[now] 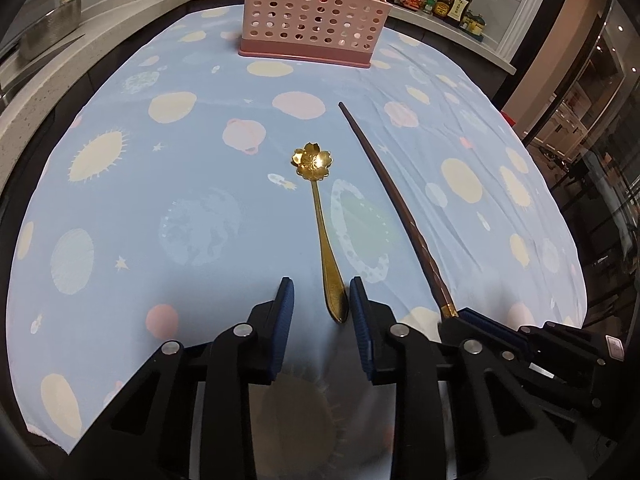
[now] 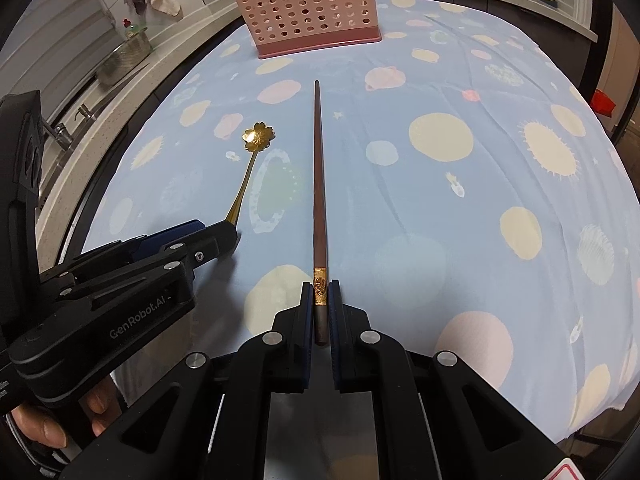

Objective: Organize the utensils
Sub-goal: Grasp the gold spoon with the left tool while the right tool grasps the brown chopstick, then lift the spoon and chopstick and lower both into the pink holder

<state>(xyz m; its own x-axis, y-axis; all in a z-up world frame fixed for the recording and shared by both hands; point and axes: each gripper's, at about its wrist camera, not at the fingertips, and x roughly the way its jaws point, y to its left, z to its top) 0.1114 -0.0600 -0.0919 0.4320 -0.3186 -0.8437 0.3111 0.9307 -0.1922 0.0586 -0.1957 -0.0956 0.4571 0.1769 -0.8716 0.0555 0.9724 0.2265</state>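
1. Nearest in the right wrist view, the right gripper (image 2: 320, 292) has its two fingers drawn in narrow against the thick end of a dark brown chopstick (image 2: 319, 184), with the gold band of the chopstick sitting between the blue pads.
2. The chopstick lies flat on a blue tablecloth (image 2: 460, 208) printed with planets and suns. Its long axis runs straight away from the right gripper, and its thin tip points toward the far end of the table.
3. In the left wrist view, the left gripper (image 1: 322, 296) stands wide apart, one finger on each side of the rounded handle end of a gold spoon (image 1: 320, 208). The right-hand pad is just beside the handle; whether it touches cannot be told.
4. The spoon also lies flat on the cloth, its long axis running away from the left gripper. Its flower-shaped bowl is the far end and faces up.
5. Spoon and chopstick lie near each other, roughly side by side, the spoon to the left and the chopstick reaching farther.
6. Beyond both, well apart from them, a pink basket (image 1: 316, 16) with round holes stands upright at the far end of the cloth.
7. Farthest back, bottles (image 1: 448, 0) line a pale counter on the right, and a metal pot (image 1: 52, 28) sits on the left.
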